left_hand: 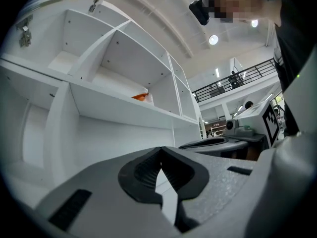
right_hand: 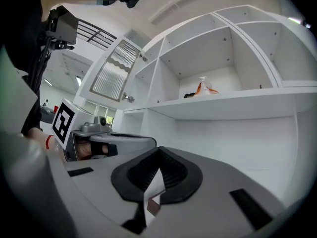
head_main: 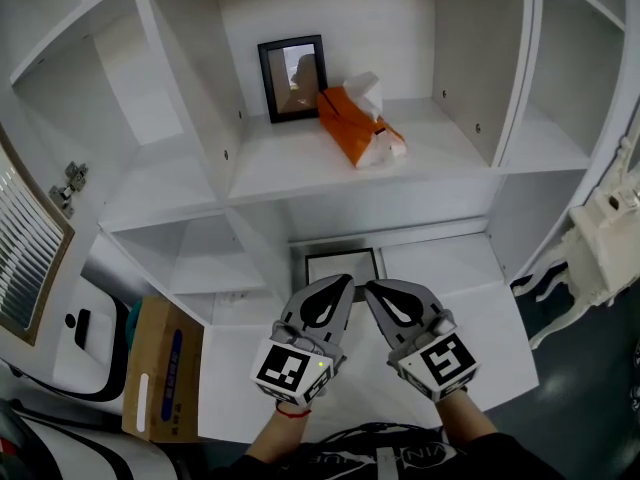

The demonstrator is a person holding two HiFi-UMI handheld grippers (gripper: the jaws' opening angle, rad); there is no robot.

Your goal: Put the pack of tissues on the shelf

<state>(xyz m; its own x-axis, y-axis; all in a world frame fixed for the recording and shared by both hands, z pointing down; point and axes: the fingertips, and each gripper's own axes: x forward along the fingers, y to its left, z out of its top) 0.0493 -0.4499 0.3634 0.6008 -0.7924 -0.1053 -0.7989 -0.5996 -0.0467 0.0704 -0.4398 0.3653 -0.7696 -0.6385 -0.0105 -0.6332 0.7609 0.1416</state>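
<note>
The left tongs [head_main: 341, 284] and right tongs [head_main: 373, 289] hang side by side, low and in front of the unit. Each pair is pressed together at the tips with nothing between. The gripper views agree: the left tongs [left_hand: 159, 164] and right tongs [right_hand: 158, 163] meet at the tip, with only a sliver of light below.

The pack [head_main: 357, 128] lies on the middle shelf [head_main: 290, 164], well above and beyond the tongs. It is slewed, with white tissue showing at both ends. It shows as an orange speck from the left [left_hand: 141, 97] and a small peak from the right [right_hand: 203, 88]. By the look of it, the task is done.

**What could go wrong:**
- A needless reach back up to straighten the pack could nudge the frame [head_main: 293, 78] standing just behind it. Whether the two touch I cannot tell.
- A push from behind could slide the pack toward the front lip.
- Lifting the closed tongs straight up risks clipping that lip.

**Room:**
- There is bare shelf to the left, right and front of the pack, closed in by upright dividers on both sides.
- Below, a second frame [head_main: 343, 266] lies flat on the lower surface just past the tips.
- A box [head_main: 160, 368] stands off to the left and a white carved piece [head_main: 605, 230] to the right, both clear of the tongs.
</note>
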